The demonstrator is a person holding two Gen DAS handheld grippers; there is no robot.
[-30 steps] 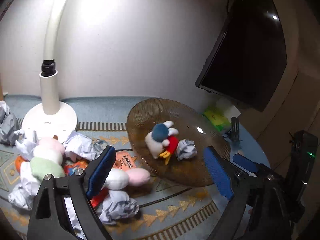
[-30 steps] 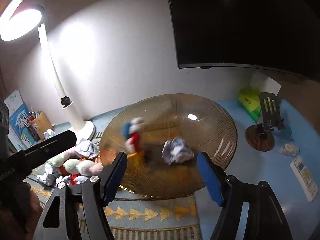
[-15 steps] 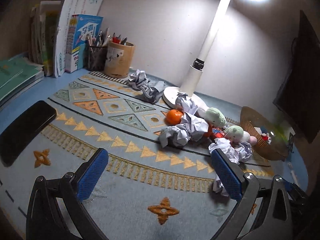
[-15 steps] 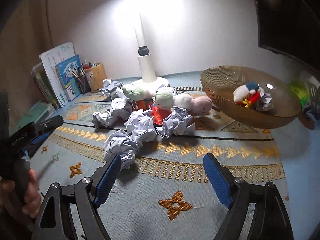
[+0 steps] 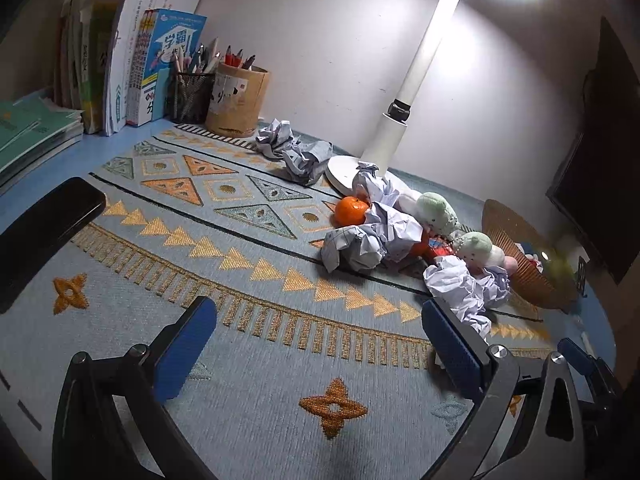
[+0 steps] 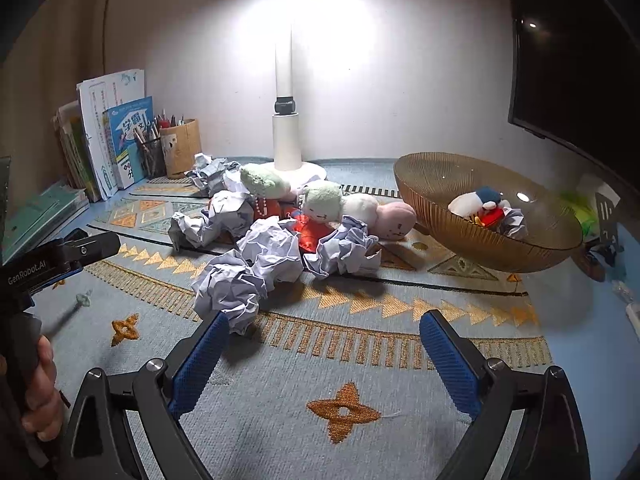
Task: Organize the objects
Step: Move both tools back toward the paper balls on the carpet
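A blue woven mat with orange triangles and stars is covering the desk. A tall white lamp is standing at the back by the pale wall and shining down brightly. At about ten o'clock from the lamp's foot, books are leaning on the wall, with a mesh pencil cup and a tan pencil pot beside them. A dark screen is hanging at two o'clock.

The messy pile is lying in the middle of the mat, in front of the lamp. Crumpled paper balls are sitting in a heap, white and wrinkly. Soft toys in green, white and pink are lying behind the paper, touching it. An orange is resting at the pile's nine o'clock side, against the paper. At three o'clock from the pile, a brown see-through bowl is holding a small white and blue toy and one paper ball.

The left gripper is hanging over bare mat with its jaws spread wide and nothing between them. The right gripper has just been opening its jaws, and nothing is between them either. The nearest paper ball is just beside its left pad. A hand is holding the left gripper's handle.
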